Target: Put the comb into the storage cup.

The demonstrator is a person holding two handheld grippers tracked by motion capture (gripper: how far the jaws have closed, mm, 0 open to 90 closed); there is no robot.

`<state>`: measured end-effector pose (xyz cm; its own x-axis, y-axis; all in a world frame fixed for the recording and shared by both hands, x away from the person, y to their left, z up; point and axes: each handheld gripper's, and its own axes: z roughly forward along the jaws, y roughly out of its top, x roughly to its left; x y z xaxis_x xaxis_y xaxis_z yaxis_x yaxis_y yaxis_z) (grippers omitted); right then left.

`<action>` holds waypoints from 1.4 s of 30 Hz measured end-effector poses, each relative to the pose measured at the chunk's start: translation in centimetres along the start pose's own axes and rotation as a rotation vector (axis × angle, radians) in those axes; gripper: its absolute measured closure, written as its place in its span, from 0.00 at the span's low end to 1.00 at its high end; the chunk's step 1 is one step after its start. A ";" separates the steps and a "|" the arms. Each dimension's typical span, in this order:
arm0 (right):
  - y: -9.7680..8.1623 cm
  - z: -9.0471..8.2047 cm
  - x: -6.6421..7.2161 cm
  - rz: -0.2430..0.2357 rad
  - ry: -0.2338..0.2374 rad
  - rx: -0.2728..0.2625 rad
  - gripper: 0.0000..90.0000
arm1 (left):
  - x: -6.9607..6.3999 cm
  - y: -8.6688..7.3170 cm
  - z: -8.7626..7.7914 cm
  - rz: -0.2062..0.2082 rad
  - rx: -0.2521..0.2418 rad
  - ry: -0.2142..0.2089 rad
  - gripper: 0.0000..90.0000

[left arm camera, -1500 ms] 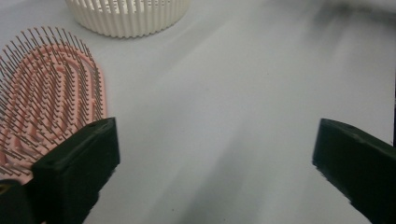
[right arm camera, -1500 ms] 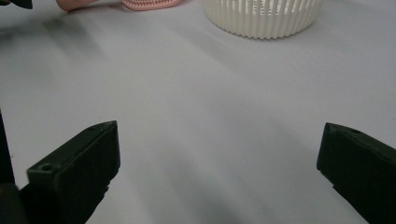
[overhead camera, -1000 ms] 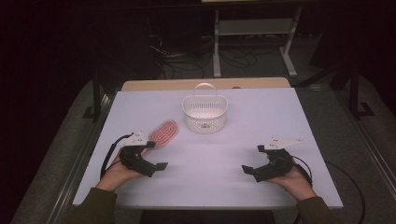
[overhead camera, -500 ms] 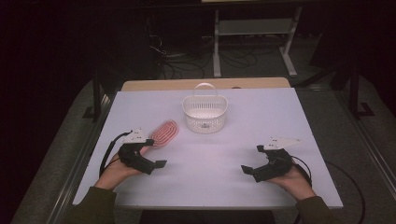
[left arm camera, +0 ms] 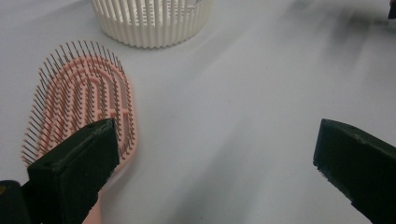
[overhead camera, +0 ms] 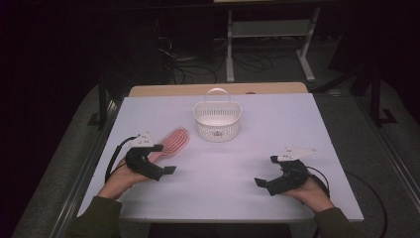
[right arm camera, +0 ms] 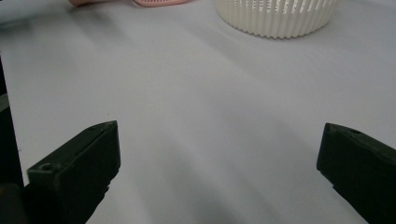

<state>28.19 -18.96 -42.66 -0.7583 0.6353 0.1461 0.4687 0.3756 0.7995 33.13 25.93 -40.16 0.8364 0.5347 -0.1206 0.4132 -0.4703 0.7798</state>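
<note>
A pink hairbrush (overhead camera: pixel 174 141) lies bristles up on the white table, left of a white slatted basket (overhead camera: pixel 217 122) with a handle. My left gripper (overhead camera: pixel 163 158) stands open at the brush's handle end, held low over the table. In the left gripper view the brush head (left arm camera: pixel 84 100) lies by the left jaw, the basket (left arm camera: pixel 149 18) is beyond it, and bare table lies between the gripper's (left arm camera: pixel 215 140) jaws. My right gripper (overhead camera: pixel 266 171) rests open near the front right. In the right gripper view it (right arm camera: pixel 217 144) faces the basket (right arm camera: pixel 275 14) and the brush (right arm camera: pixel 159 2).
The white table top (overhead camera: pixel 277 129) stretches between the two grippers and in front of the basket. A wooden edge (overhead camera: pixel 198 89) shows behind it. Beyond the table are a dark floor with cables and a metal stand (overhead camera: pixel 267 29).
My left gripper has edged slightly forward toward the brush handle. The right gripper, the brush and the basket have stayed in place.
</note>
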 end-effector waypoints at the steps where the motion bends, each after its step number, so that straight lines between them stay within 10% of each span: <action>1: 0.0 0.0 0.0 0.001 0.000 -0.003 0.00 | 0.1 0.1 0.0 -0.001 -0.001 -0.001 0.00; 42: -0.1 0.1 -0.4 0.036 -0.027 -0.021 0.00 | 3.0 3.7 0.6 0.069 0.019 0.068 0.00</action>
<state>28.53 -19.18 -42.81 -0.7285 0.6660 0.1601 0.4859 0.3378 0.8061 37.36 25.34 -37.97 0.8372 0.5464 -0.0243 0.3623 -0.5206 0.7731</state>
